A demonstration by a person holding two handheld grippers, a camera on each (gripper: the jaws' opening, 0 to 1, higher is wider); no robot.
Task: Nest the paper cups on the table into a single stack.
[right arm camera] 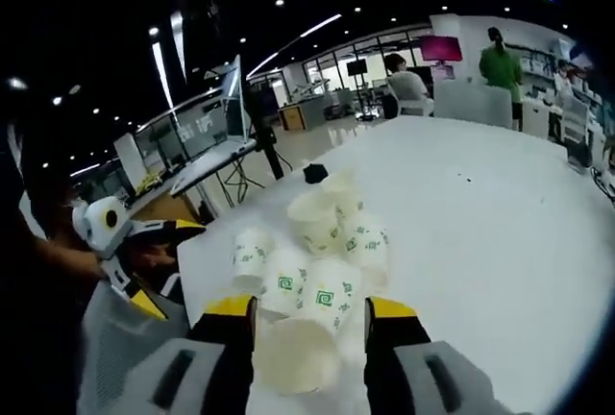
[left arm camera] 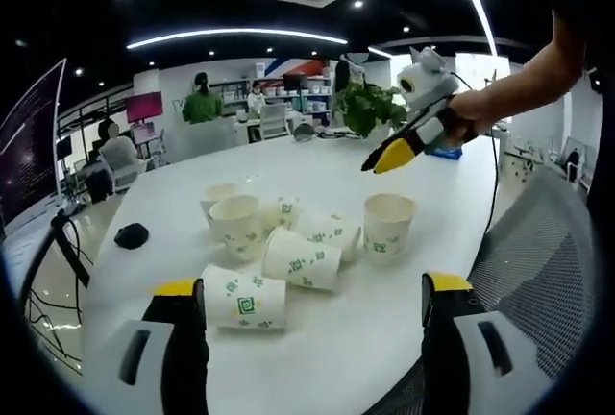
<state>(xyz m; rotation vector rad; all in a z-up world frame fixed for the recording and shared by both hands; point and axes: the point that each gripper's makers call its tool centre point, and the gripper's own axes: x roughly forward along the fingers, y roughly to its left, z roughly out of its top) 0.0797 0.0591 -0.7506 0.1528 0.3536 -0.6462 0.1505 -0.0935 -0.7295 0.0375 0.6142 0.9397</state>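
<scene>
right gripper (right arm camera: 312, 324) jaws spread around an upright paper cup (right arm camera: 296, 355), lower centre of frame. left gripper (left arm camera: 312, 300) spread, empty, below scattered paper cups (left arm camera: 288, 237) on white table (left arm camera: 384, 338).

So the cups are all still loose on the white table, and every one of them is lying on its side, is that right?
Not every one. In the left gripper view the cups are loose on the white table, but several stand upright, like the right-hand cup; others lie on their sides.

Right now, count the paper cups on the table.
7 cups, left gripper view: two upright far left, four lying centre and front, one upright right; others may hide.
</scene>
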